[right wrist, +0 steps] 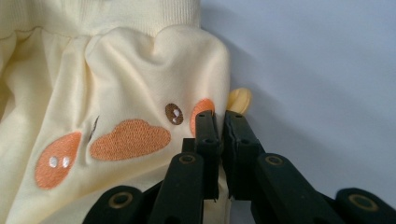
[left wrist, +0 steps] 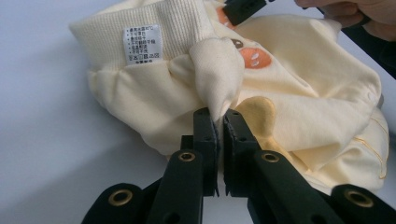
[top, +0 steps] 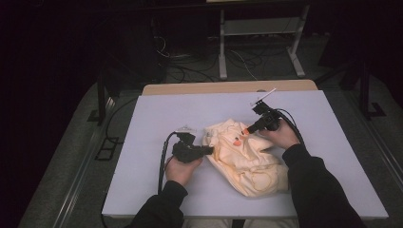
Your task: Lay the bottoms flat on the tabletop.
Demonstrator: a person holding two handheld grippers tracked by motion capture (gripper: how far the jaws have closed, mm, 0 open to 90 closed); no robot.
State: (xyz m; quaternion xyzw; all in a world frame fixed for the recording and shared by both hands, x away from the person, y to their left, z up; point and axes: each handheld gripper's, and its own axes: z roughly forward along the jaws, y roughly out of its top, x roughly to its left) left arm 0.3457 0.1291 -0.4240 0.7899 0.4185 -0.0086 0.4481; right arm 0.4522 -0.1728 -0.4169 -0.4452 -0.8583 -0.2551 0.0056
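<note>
The high view is dim, its surroundings nearly black. The tabletop (top: 152, 142) is evenly lit. Both gripper views are bright and sharp, with soft shadows.

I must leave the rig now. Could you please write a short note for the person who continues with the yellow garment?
Left gripper: shut on a fold of the yellow garment, beside its ribbed band.
Right gripper: shut on the garment's edge near the orange embroidery.
The garment lies bunched in the middle of the white table.
Done: both grips taken.
Left: probably lift and spread it flat.
</note>
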